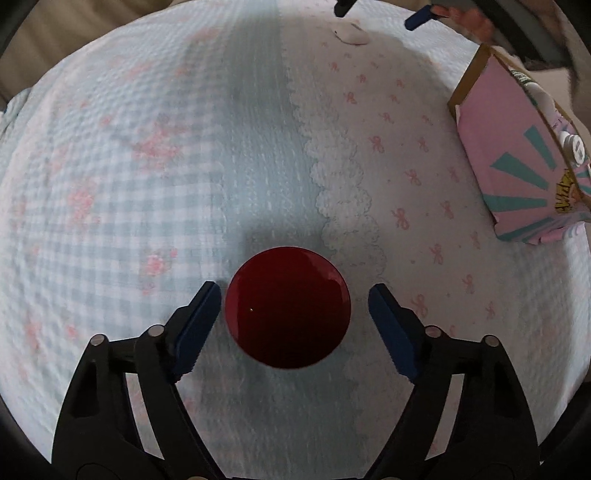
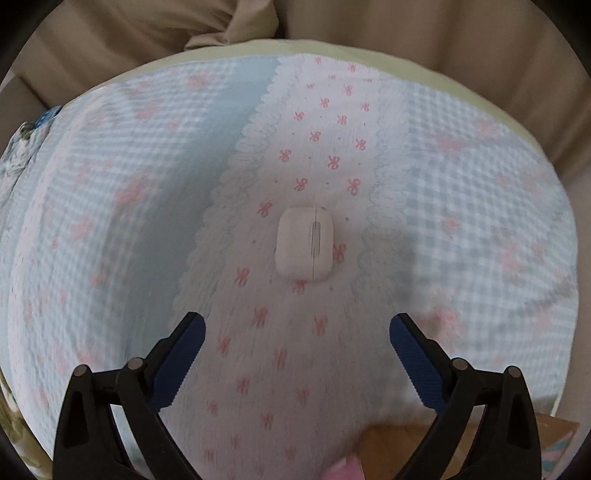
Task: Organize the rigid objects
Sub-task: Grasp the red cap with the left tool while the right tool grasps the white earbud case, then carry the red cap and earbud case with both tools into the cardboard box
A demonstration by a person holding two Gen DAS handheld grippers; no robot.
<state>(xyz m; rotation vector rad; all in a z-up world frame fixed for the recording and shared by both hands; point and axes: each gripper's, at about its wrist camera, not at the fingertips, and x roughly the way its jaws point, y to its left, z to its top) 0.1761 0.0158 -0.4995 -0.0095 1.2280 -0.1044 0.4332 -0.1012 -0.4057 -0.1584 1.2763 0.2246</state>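
A round, glossy dark red object lies on the quilted bedspread. My left gripper points down over it, one blue pad on each side; a narrow gap shows at both pads, so it is open. A small white rounded case rests on the white strip with pink bows. My right gripper hangs open just short of the case, nothing between its fingers. In the left wrist view the same case shows at the top edge, with a blue fingertip of the right gripper near it.
A pink cardboard box with teal rays stands open at the right, white bottles inside it. Its brown flap shows at the bottom of the right wrist view. Beige fabric lies beyond the far edge of the bedspread.
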